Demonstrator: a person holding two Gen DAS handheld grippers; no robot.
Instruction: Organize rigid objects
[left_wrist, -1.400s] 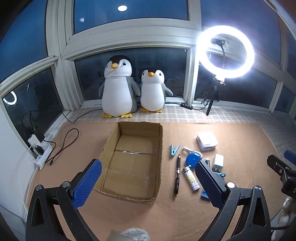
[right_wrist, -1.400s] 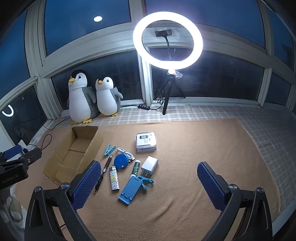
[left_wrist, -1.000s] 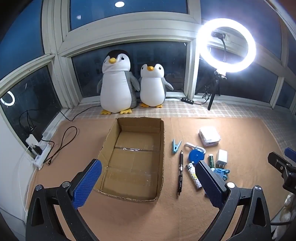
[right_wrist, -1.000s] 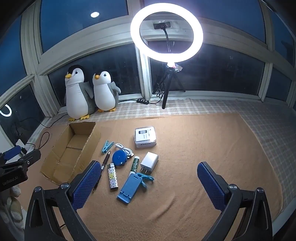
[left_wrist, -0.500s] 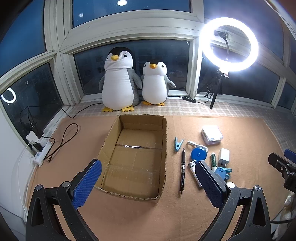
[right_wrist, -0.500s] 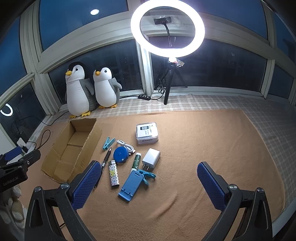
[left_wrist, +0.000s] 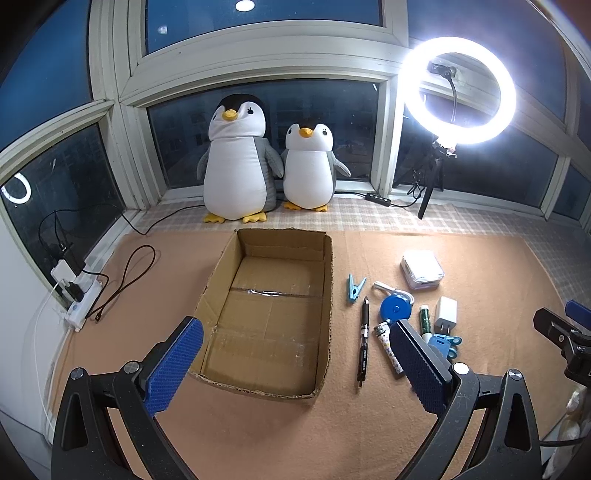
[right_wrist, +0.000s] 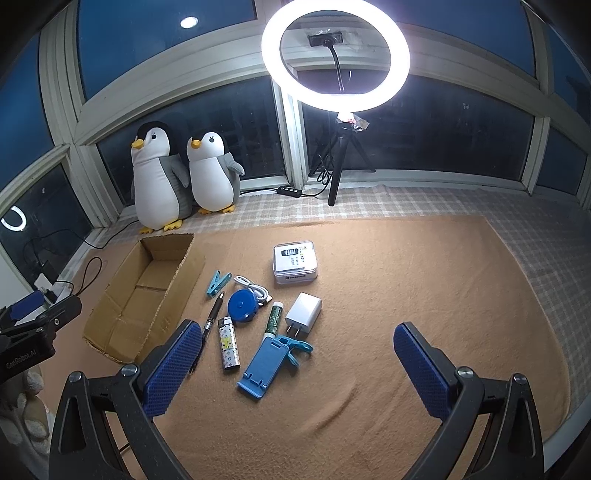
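An empty cardboard box (left_wrist: 273, 306) (right_wrist: 144, 295) lies open on the tan mat. To its right sit several small items: a blue clothespin (right_wrist: 217, 283), a black pen (right_wrist: 212, 316), a patterned lighter (right_wrist: 228, 348), a blue tape measure (right_wrist: 242, 305), a green tube (right_wrist: 272, 317), a white charger (right_wrist: 303, 314), a blue phone stand (right_wrist: 264, 365) and a white boxed device (right_wrist: 294, 262). My left gripper (left_wrist: 291, 365) hovers open over the box's near edge. Above the mat, just right of the items, my right gripper (right_wrist: 295, 369) is open and holds nothing.
Two penguin plush toys (left_wrist: 236, 166) (left_wrist: 310, 170) stand at the window behind the box. A lit ring light (right_wrist: 335, 55) on a tripod stands at the back. A power strip with cables (left_wrist: 74, 291) lies at the left wall.
Both views have shifted a little, and the scene sits slightly lower in the frame than a second ago. Nothing on the mat has moved. Both grippers stay open.
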